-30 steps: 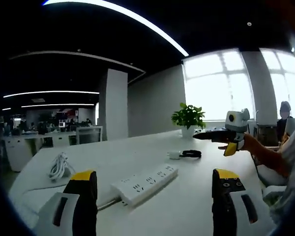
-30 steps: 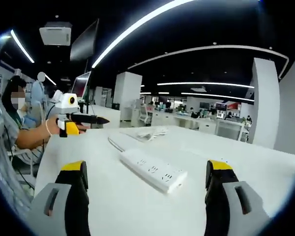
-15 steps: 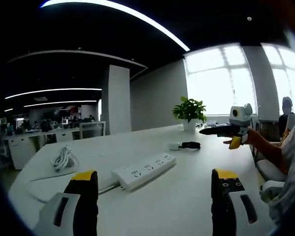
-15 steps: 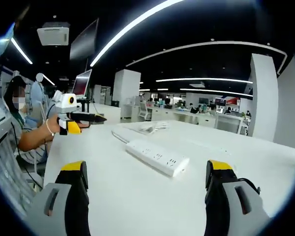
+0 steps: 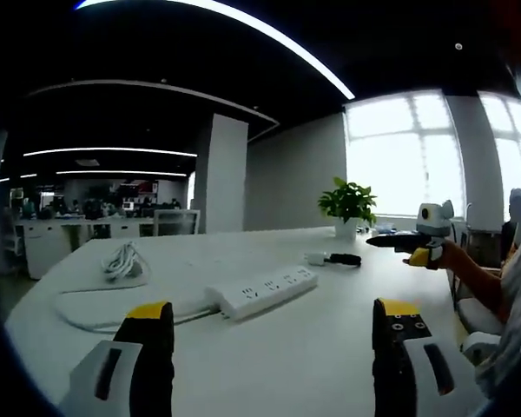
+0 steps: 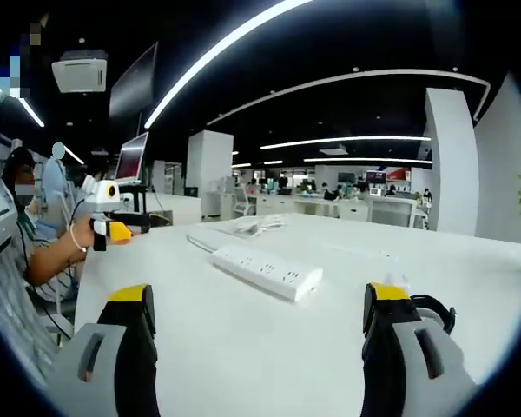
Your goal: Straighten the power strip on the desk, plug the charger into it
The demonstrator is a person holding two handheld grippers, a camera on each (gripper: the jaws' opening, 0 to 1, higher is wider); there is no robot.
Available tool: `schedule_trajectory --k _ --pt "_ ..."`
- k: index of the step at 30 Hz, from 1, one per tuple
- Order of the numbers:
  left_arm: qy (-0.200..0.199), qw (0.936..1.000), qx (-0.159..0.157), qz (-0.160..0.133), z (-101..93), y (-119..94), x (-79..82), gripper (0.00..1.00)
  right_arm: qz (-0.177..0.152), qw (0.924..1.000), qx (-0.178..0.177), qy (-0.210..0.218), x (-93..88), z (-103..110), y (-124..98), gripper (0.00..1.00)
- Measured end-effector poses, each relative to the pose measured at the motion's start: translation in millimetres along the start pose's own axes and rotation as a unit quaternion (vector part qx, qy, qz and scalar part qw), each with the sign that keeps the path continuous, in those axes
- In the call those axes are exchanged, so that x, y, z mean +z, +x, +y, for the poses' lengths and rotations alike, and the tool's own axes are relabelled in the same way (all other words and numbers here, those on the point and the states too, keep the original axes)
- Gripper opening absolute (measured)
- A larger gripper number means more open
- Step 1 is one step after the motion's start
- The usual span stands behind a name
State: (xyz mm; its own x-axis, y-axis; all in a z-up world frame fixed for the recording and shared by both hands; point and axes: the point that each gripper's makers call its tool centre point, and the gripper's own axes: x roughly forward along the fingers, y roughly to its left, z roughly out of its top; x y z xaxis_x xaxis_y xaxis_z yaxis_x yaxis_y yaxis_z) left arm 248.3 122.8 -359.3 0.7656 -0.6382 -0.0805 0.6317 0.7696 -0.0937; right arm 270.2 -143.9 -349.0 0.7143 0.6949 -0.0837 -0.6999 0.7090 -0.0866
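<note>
Two grippers, left gripper (image 5: 273,326) and right gripper (image 6: 265,313), both with jaws spread wide, holding nothing. We see the power strip (image 5: 265,291) flat on the white desk (image 5: 313,365), ahead of both and between the jaw lines, well apart from the fingertips. Charger (image 5: 314,258) with black cable (image 5: 343,259) lies beyond the strip. Coiled white cord (image 5: 122,261) sits far left; plant (image 5: 349,204) behind.
</note>
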Motion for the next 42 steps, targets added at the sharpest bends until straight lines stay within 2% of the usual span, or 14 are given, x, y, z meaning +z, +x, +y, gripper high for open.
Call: schedule_trajectory --k 7,15,29,35,42 --pt "0.009 1.0 -0.001 0.002 -2.0 0 -0.8 0.97 0.006 1.0 -0.001 -0.003 -2.8 0 -1 1.0" --pt "0.006 0.9999 -0.009 0.006 -6.2 3 -3.0 0.96 -0.003 0.9998 -0.016 -0.014 5.8 -6 -3 1.0" --pt "0.014 0.9998 -0.012 0.011 -10.8 2 -7.6 0.95 -0.002 0.9984 -0.046 -0.035 20.3 -37 -2 0.98" --pt "0.011 0.9998 -0.011 0.016 -10.1 3 -13.0 0.95 0.0 0.9981 -0.044 -0.042 25.7 -41 0 0.99" --pt "0.011 0.9998 -0.015 0.012 -13.6 5 -12.0 0.95 0.005 0.9981 -0.049 -0.037 25.2 -62 3 0.99"
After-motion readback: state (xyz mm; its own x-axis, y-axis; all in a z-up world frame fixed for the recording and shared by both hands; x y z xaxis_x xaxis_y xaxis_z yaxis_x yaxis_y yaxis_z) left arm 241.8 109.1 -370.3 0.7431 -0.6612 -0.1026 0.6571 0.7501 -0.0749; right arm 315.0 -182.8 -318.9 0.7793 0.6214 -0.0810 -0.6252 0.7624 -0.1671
